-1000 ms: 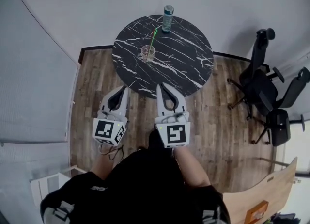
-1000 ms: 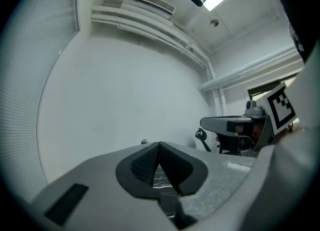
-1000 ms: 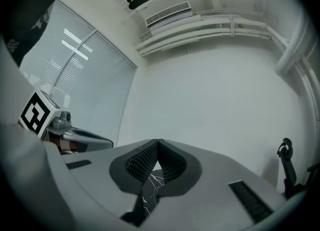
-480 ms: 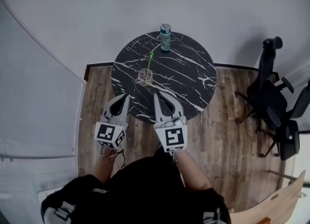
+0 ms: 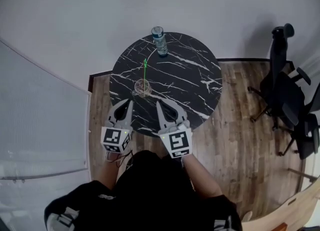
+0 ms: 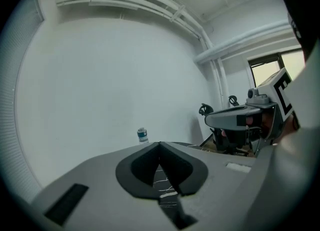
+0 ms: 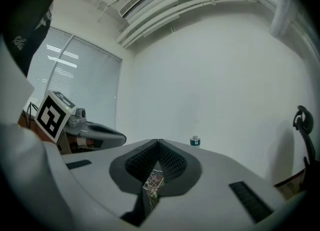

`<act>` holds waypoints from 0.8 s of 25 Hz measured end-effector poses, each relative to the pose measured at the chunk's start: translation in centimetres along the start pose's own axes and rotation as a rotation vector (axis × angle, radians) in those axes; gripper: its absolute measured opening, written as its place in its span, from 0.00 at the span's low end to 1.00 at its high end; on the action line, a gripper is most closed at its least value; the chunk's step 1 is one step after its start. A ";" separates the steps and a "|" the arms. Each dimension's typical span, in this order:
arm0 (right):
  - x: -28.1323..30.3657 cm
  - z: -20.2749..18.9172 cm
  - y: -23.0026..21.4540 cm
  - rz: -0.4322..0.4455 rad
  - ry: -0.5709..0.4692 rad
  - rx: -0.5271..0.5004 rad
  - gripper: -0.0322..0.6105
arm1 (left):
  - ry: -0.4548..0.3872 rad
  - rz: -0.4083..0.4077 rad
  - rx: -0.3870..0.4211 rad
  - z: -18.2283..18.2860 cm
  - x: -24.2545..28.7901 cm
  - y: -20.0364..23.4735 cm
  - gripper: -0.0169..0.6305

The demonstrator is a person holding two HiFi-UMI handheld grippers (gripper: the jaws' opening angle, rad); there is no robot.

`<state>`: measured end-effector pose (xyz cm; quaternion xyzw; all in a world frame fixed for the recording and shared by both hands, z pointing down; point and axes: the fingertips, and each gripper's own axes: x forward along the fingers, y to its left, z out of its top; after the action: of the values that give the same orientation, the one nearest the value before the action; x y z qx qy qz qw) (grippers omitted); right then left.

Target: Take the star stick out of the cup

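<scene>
A clear cup (image 5: pixel 142 88) stands on the near left part of the round black marble table (image 5: pixel 190 82). A thin green stick leans in it, its star top (image 5: pixel 145 64) pointing away from me. My left gripper (image 5: pixel 131 102) and right gripper (image 5: pixel 158 103) are side by side over the table's near edge, just short of the cup, both shut and empty. In the right gripper view the cup (image 7: pixel 153 182) shows through the gap below the closed tips (image 7: pixel 159 141). The left gripper view shows its closed tips (image 6: pixel 160 144) and only marble behind them.
A water bottle (image 5: pixel 159 41) stands at the table's far edge, also seen as bottle (image 6: pixel 142 135) and bottle (image 7: pixel 195 141). Black office chairs (image 5: pixel 287 90) stand on the wood floor to the right. A grey wall runs behind the table, and a blind (image 5: pixel 40 120) hangs on the left.
Both grippers have moved forward from over the floor to the table's near edge, closer to the cup. Cup, stick and bottle have not shifted on the table.
</scene>
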<state>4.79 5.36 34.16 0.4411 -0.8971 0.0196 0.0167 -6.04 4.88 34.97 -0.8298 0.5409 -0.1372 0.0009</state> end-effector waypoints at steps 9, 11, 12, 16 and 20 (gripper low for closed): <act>3.8 -3.2 -1.7 0.021 0.090 0.008 0.05 | 0.052 -0.034 -0.061 -2.7 4.8 2.0 0.02; 5.3 -3.8 -2.0 0.022 0.107 0.016 0.05 | 0.061 -0.056 -0.091 -3.5 5.9 2.5 0.02; 6.1 -4.0 -2.1 0.023 0.117 0.020 0.05 | 0.063 -0.067 -0.107 -3.8 6.4 2.9 0.02; 9.8 -4.8 -2.4 0.026 0.158 0.034 0.05 | 0.076 -0.103 -0.144 -4.8 8.8 5.0 0.02; 13.4 -5.8 -2.5 0.010 0.202 0.018 0.05 | 0.095 -0.134 -0.160 -5.9 11.0 7.5 0.02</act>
<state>-1.35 -6.42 40.64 0.4327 -0.8927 0.0722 0.1030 -9.96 -7.28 42.01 -0.8542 0.4928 -0.1323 -0.1001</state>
